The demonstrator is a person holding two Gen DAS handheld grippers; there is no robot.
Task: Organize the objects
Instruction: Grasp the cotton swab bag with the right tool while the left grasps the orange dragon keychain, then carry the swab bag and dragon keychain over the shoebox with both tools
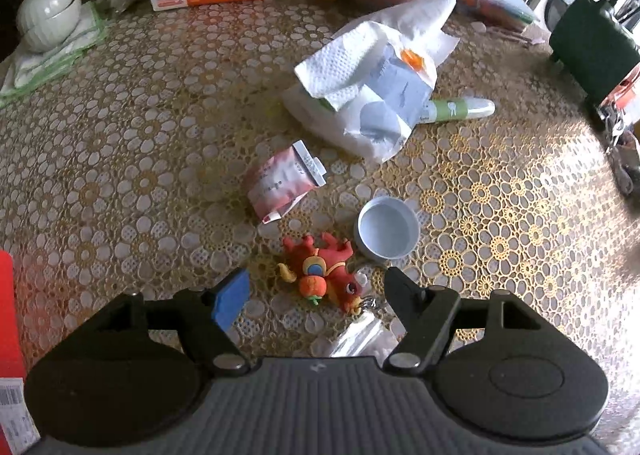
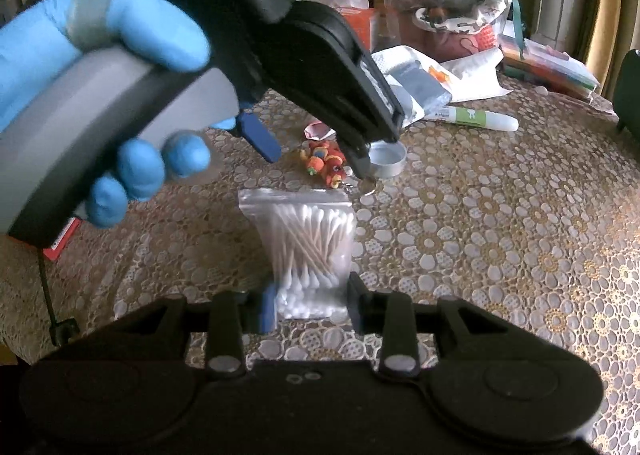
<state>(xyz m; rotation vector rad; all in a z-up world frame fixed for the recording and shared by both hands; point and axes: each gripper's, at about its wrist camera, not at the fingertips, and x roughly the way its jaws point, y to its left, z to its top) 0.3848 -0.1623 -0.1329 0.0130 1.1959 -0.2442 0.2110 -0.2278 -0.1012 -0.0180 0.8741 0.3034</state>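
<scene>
Left gripper spread wide above red dragon keychain on lace tablecloth — light, rigid, probably best pinched across body. Right gripper straddling bag of cotton swabs — soft, slippery film; whether clamped, cannot tell.

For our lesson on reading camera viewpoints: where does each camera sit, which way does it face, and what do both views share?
Left wrist: behind the open left tongs, looking down at the red toy keychain and grey cap.
Right wrist: behind the right tongs, low over the table, closed on the cotton swab bag; a blue-gloved hand holding the left tongs shows.
Shared: keychain, cap, swab bag, green-labelled tube, lace tablecloth.
</scene>
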